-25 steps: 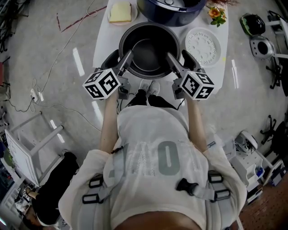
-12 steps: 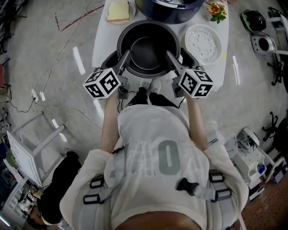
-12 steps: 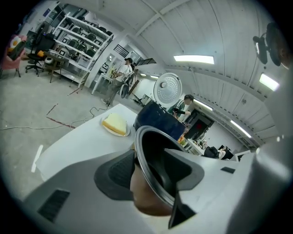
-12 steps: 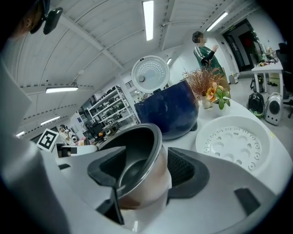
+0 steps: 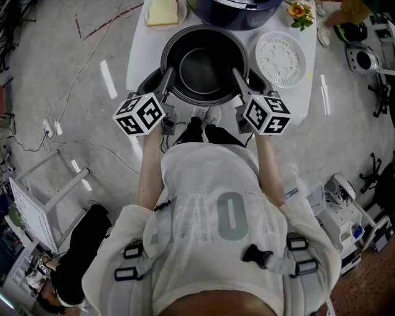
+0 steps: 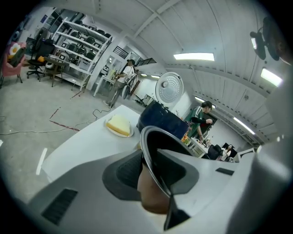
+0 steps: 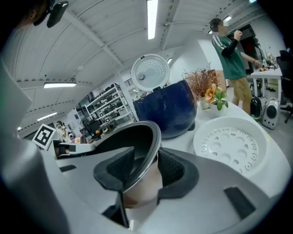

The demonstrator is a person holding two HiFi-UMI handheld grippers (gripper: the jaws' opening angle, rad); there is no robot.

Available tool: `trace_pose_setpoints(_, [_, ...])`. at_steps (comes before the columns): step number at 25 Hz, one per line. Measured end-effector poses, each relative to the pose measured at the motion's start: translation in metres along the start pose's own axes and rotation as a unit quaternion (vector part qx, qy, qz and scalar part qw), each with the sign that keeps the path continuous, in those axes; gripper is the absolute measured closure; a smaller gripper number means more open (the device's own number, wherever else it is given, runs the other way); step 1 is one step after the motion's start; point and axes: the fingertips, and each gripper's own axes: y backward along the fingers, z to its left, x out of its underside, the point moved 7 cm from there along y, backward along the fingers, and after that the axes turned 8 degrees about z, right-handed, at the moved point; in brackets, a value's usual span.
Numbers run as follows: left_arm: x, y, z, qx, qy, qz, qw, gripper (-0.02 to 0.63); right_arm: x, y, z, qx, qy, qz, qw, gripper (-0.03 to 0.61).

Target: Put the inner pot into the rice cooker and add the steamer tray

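The dark inner pot (image 5: 203,65) stands on the white table (image 5: 139,68), in front of the dark blue rice cooker (image 5: 234,12), whose lid is up. My left gripper (image 5: 166,75) straddles the pot's left rim (image 6: 158,137), one pad inside and one outside. Its jaws are closing. My right gripper (image 5: 235,74) straddles the right rim (image 7: 139,137) the same way, jaws closing. In both gripper views a thin gap still shows beside the rim. The white perforated steamer tray (image 5: 281,58) lies flat to the pot's right (image 7: 233,141).
A plate with a yellow block (image 5: 163,11) sits at the table's far left (image 6: 120,124). A small flower bunch (image 5: 300,17) stands beside the cooker (image 7: 165,109). Cables, shelving and equipment lie on the floor around. A person in green stands behind the table.
Both grippers' fingers have narrowed around the pot's rim. The hands and the pot have stayed about where they were.
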Motion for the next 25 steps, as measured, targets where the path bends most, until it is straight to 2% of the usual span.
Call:
trace_pose_setpoints(16, [-0.002, 0.001, -0.001, -0.005, -0.001, 0.006, 1.0000, 0.512, -0.002, 0.001, 0.000, 0.015, -0.004, 0.007, 1.000, 0.430])
trace_pose_setpoints(25, [-0.014, 0.015, -0.009, -0.018, -0.012, -0.027, 0.9994, 0.517, -0.028, 0.011, 0.016, 0.014, 0.052, -0.023, 0.998, 0.446])
